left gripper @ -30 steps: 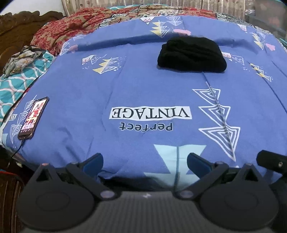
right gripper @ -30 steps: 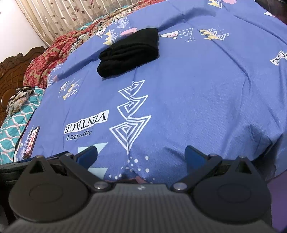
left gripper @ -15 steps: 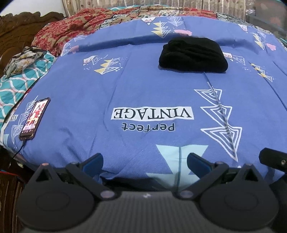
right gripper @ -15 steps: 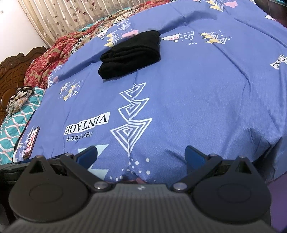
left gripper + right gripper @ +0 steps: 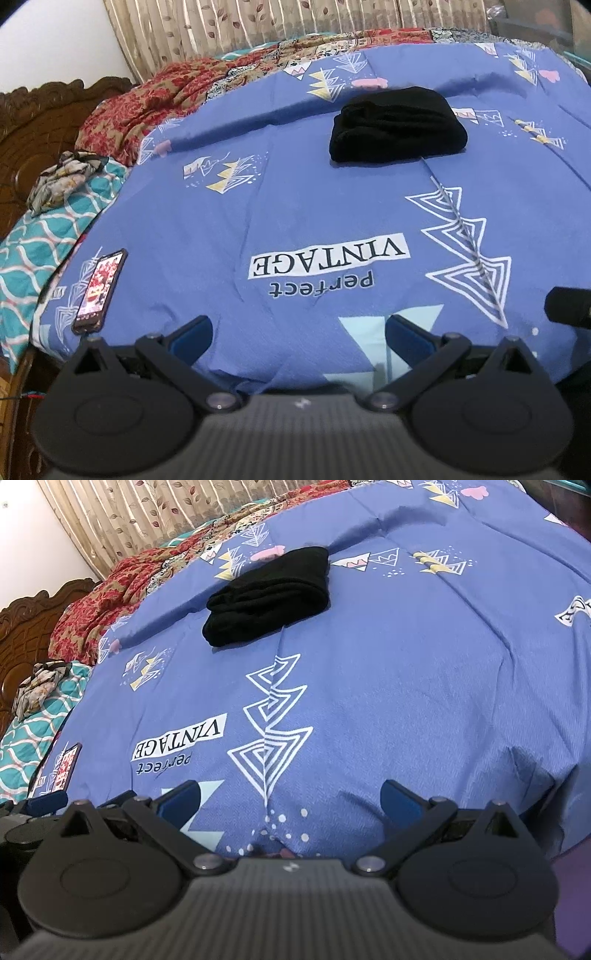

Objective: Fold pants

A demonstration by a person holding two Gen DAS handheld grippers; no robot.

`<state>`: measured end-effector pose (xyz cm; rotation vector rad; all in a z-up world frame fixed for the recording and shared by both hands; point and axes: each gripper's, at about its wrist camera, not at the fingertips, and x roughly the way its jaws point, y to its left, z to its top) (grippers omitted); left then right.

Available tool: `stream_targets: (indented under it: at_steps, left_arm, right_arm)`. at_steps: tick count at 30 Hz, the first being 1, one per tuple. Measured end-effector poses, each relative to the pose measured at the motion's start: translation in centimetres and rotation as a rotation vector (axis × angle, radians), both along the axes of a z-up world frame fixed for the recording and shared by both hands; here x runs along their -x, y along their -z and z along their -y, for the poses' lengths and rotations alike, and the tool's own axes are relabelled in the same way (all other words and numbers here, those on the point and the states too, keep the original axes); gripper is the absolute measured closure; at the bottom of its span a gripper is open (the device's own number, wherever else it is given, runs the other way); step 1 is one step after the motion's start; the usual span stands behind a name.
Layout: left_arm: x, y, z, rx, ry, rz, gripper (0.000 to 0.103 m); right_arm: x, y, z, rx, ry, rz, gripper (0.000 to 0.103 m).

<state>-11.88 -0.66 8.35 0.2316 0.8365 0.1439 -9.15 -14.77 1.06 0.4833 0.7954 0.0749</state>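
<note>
Black pants lie folded into a compact bundle on the far part of the blue printed bedsheet; the same black pants show in the right wrist view. My left gripper is open at the near edge of the bed, far from the pants, nothing between its blue pads. My right gripper is also open and empty, at the near edge to the right. A part of the right gripper shows at the left wrist view's right edge.
A phone with a lit screen lies near the bed's left edge. A teal patterned pillow carries a crumpled cloth. A red patterned blanket lies at the far side, with a carved wooden headboard and curtains behind.
Both grippers have tilted and pulled back a little, so the bed sits lower in view and the curtains appear. The pants have not moved.
</note>
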Motion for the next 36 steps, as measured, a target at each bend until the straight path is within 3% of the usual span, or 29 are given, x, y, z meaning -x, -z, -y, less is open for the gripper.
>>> stream_targets:
  at_steps: [36]
  left_arm:
    - [0.06,0.77,-0.9,0.005,-0.047,-0.053,0.0]
  right_arm:
    - [0.4,-0.13,-0.9,-0.007,0.039,0.005,0.0]
